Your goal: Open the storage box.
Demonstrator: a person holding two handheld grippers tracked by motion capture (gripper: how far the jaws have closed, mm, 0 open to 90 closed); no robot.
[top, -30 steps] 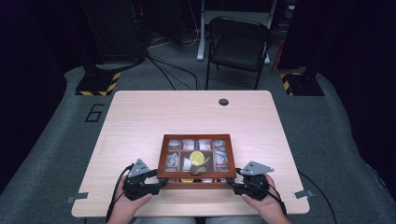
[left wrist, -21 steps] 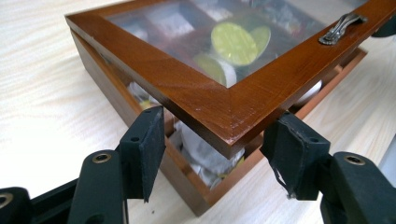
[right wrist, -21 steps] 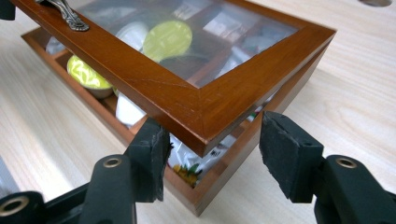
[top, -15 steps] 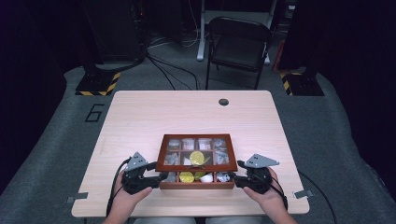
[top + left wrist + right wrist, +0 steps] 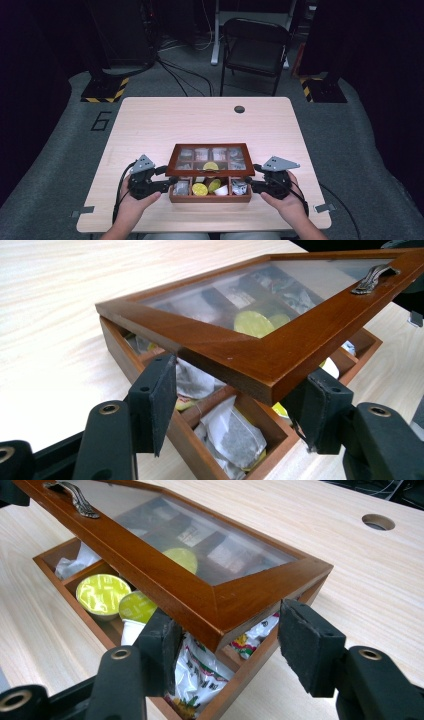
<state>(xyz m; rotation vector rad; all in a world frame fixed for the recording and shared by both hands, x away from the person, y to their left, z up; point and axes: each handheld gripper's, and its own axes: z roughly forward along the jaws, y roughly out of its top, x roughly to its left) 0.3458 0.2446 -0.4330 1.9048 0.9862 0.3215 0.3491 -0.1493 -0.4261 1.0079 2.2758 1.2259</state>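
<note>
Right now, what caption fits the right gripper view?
Open hand-held gripper under raised glass-topped wooden lid of brown compartment box.

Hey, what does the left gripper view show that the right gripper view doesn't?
Left gripper view: grey tea bags in the near compartment under the raised lid corner.

Right gripper view: two yellow-green capsules, a printed sachet, and the round hole in the table.

Both: the wooden box with its glass lid lifted at the front, the metal handle, and open black jaws straddling a lid corner.
</note>
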